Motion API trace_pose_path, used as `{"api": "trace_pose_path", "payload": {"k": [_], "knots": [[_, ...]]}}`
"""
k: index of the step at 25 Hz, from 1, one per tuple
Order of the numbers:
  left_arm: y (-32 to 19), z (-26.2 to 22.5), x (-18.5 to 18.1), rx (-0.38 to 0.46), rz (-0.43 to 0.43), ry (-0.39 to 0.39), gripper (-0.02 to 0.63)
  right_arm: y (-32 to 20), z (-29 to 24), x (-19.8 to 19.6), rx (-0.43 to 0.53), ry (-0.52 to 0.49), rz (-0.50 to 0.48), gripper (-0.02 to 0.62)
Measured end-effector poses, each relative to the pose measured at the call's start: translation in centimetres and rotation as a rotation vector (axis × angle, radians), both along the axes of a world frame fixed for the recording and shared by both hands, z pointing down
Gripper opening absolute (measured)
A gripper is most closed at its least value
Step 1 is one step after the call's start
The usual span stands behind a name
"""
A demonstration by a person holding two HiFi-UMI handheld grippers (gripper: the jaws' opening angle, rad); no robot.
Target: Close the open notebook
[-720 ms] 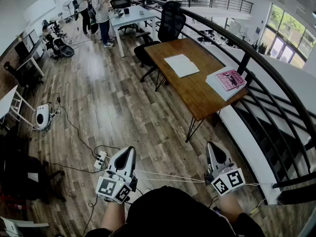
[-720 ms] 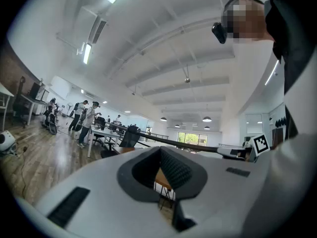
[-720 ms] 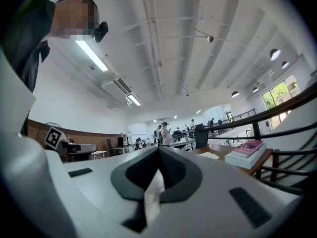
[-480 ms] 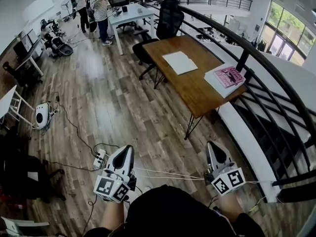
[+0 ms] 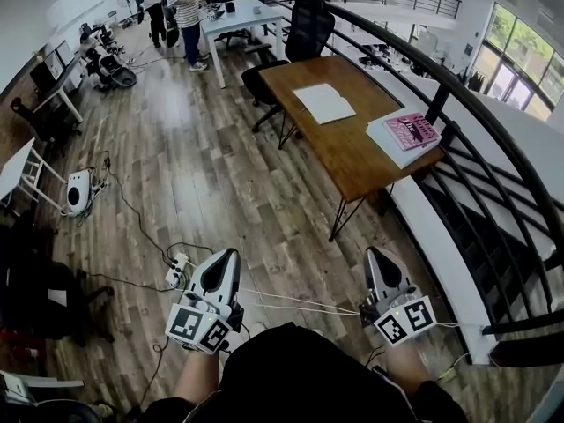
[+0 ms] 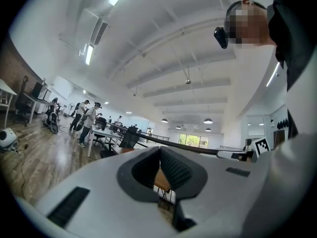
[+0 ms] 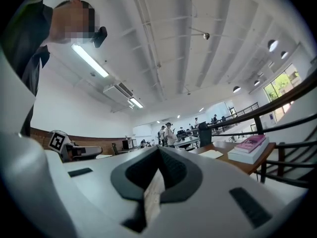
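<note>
The open notebook (image 5: 324, 103) lies flat with white pages up on the far half of a brown wooden table (image 5: 352, 161); in the right gripper view the notebook (image 7: 212, 153) is small and distant. My left gripper (image 5: 230, 255) and right gripper (image 5: 374, 252) are held low over the wooden floor, well short of the table. Both are shut with nothing in them. In its own view the left gripper (image 6: 159, 150) has its pads together, and so does the right gripper (image 7: 158, 150).
A pink book (image 5: 411, 130) tops a white stack at the table's right edge. A black chair (image 5: 300, 35) stands behind the table and a black railing (image 5: 480, 179) runs along its right. A power strip (image 5: 177, 279) and cables lie on the floor. People (image 5: 183, 11) stand by a white desk (image 5: 242, 18).
The head view has drifted slightly, so the table sits a touch nearer and more central. Both grippers keep the same shut, level pose in front of the body.
</note>
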State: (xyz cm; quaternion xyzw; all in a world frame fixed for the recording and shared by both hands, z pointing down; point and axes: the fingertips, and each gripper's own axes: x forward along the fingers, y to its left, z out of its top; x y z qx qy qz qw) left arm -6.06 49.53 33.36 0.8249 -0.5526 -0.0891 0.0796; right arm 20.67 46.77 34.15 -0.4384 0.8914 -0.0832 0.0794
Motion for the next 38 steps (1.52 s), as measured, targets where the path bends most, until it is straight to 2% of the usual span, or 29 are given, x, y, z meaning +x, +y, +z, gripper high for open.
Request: {"api": "trace_pose_path", "payload": {"k": [5, 6, 8, 9, 10, 11, 12, 20, 27, 30, 33, 38], "knots": [[0.5, -0.8, 1.6, 0.013, 0.013, -0.016, 0.014, 0.9, -1.2, 1.2, 0.050, -0.009, -0.014, -0.003], [0.6, -1.0, 1.9, 0.017, 0.011, -0.011, 0.015, 1.2, -1.5, 1.6, 0.060, -0.018, -0.024, 0.036], [0.8, -1.3, 2.6, 0.026, -0.001, 0.011, 0.017, 1.8, -1.9, 2.3, 0.074, -0.051, -0.048, 0.226], [0.8, -1.5, 3.1, 0.027, -0.004, 0.023, 0.036, 2.1, -2.1, 2.9, 0.078, -0.069, -0.053, 0.287], [0.8, -1.5, 3.7, 0.026, -0.004, 0.030, 0.156, 2.3, -2.2, 3.4, 0.083, -0.081, -0.049, 0.320], [0.9, -1.5, 4.3, 0.025, -0.005, 0.030, 0.304, 2.4, -2.3, 4.0, 0.088, -0.084, -0.040, 0.336], [1.0, -1.5, 4.9, 0.025, -0.007, 0.026, 0.310, 2.5, -2.3, 4.6, 0.092, -0.079, -0.030, 0.350], [3.3, -0.5, 7.9, -0.006, 0.006, 0.018, 0.313, 3.0, -0.7, 6.7, 0.040, -0.087, -0.051, 0.350], [2.5, -0.1, 6.7, -0.020, -0.022, 0.005, 0.314, 1.6, 0.4, 5.4, -0.003, -0.102, -0.097, 0.330], [1.2, 0.0, 5.6, -0.018, -0.019, -0.018, 0.314, 0.6, 1.2, 4.8, -0.017, -0.096, -0.073, 0.330], [-1.0, 0.4, 4.5, -0.012, -0.012, -0.004, 0.314, -1.0, 1.2, 4.7, -0.023, -0.080, -0.050, 0.331], [-7.4, 0.1, 2.6, 0.021, 0.013, 0.025, 0.313, -5.8, 0.0, 3.7, 0.006, -0.060, -0.003, 0.325]]}}
